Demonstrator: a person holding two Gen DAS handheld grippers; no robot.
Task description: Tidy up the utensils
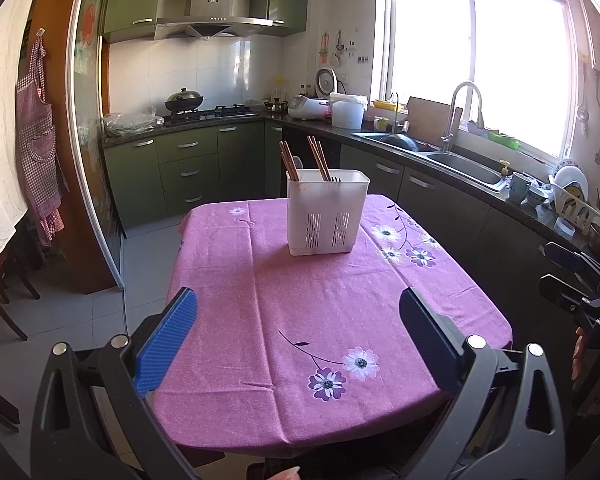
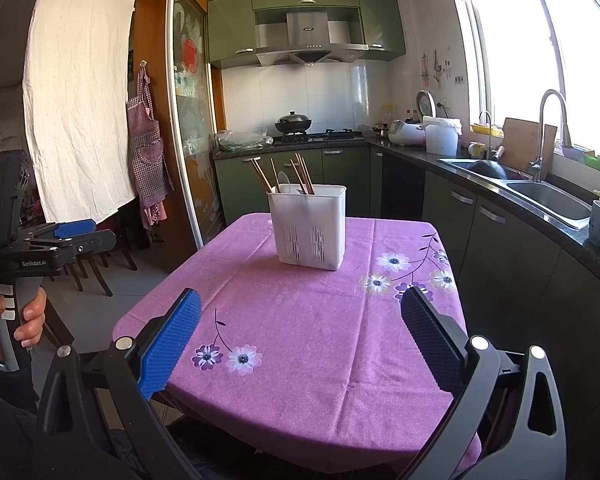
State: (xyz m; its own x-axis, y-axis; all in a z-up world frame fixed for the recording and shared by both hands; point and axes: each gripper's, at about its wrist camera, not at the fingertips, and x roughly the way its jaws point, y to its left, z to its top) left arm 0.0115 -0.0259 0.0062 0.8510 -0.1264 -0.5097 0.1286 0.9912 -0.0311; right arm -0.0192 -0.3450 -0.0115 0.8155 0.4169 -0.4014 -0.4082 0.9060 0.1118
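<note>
A white plastic utensil holder (image 1: 327, 212) stands upright on the far half of the purple flowered tablecloth (image 1: 260, 300). Brown chopsticks (image 1: 290, 160) and a pale spoon (image 1: 298, 164) stick out of it. It also shows in the right wrist view (image 2: 309, 226), with its chopsticks (image 2: 302, 174). My left gripper (image 1: 298, 308) is open and empty above the near part of the table. My right gripper (image 2: 300, 310) is open and empty, likewise short of the holder. Each gripper shows at the edge of the other's view: the right one (image 1: 580, 280) and the left one (image 2: 60, 240).
Green kitchen cabinets (image 1: 188, 168) and a stove with a wok (image 1: 184, 100) lie behind the table. A counter with a steel sink (image 1: 460, 164), faucet and dishes runs along the right. Wooden chairs (image 2: 96, 268) stand left of the table.
</note>
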